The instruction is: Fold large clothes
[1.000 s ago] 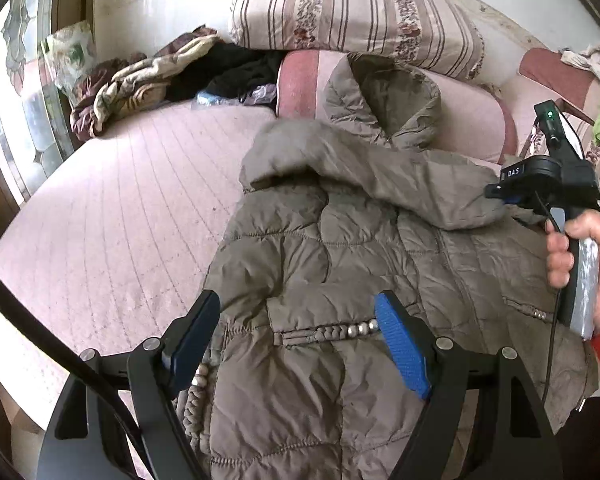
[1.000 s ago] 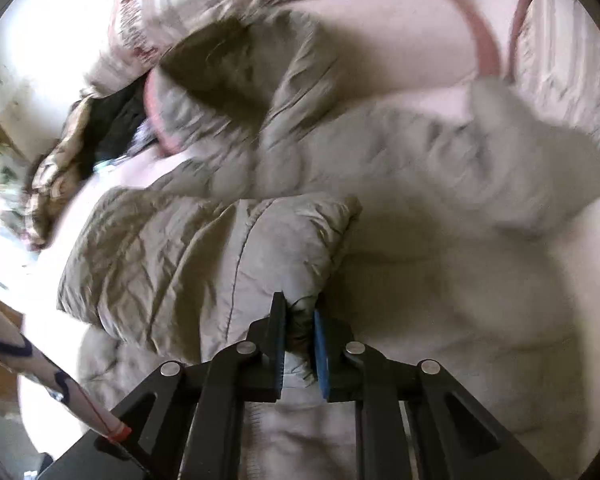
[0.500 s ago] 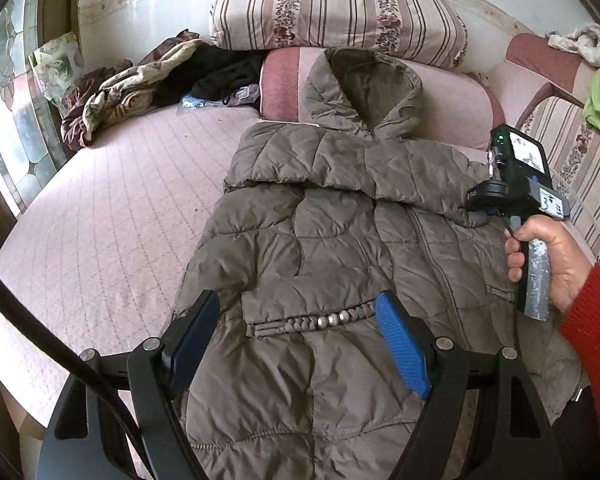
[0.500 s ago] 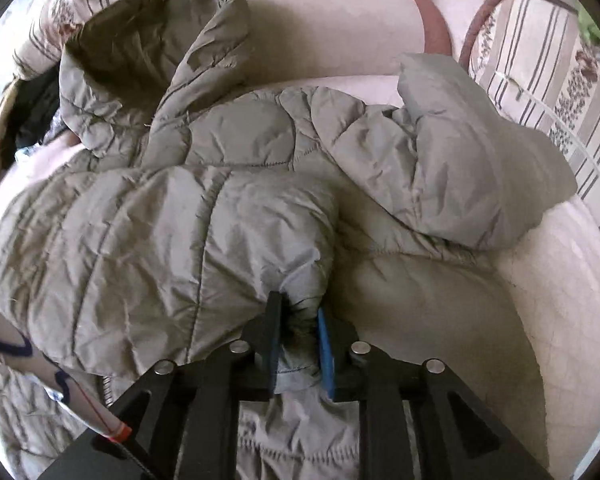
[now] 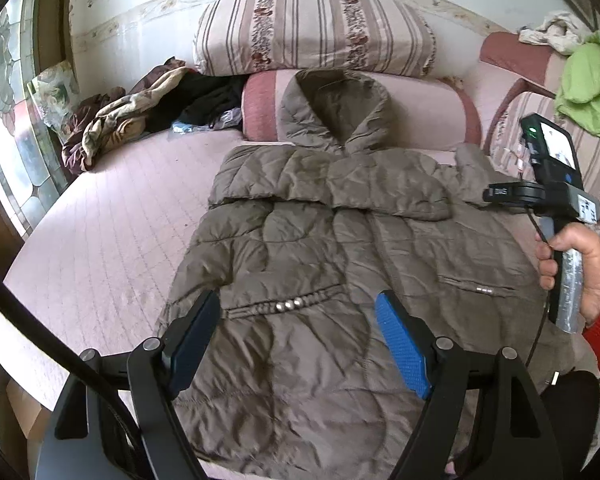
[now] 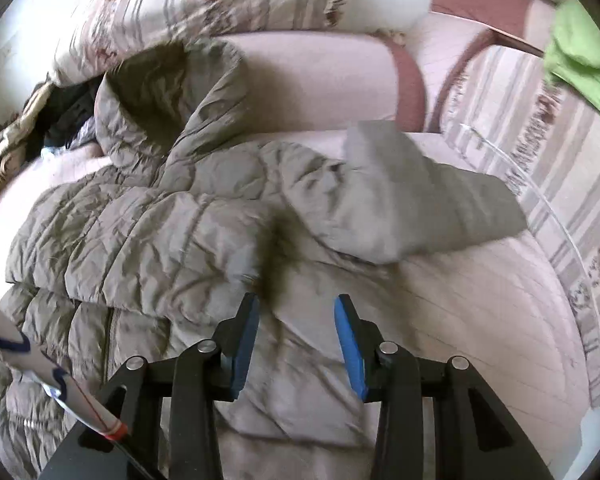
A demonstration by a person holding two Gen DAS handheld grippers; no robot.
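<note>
Now both my jaws stand spread, with nothing between their blue pads. My left gripper hangs over the lower front of the brown padded coat; my right gripper hangs above its right side, just beside the sleeve folded across the chest. The coat lies flat on the pink bed, its long axis running away from me, hood pointing at the pink bolster and resting on it, hem nearest.
</note>
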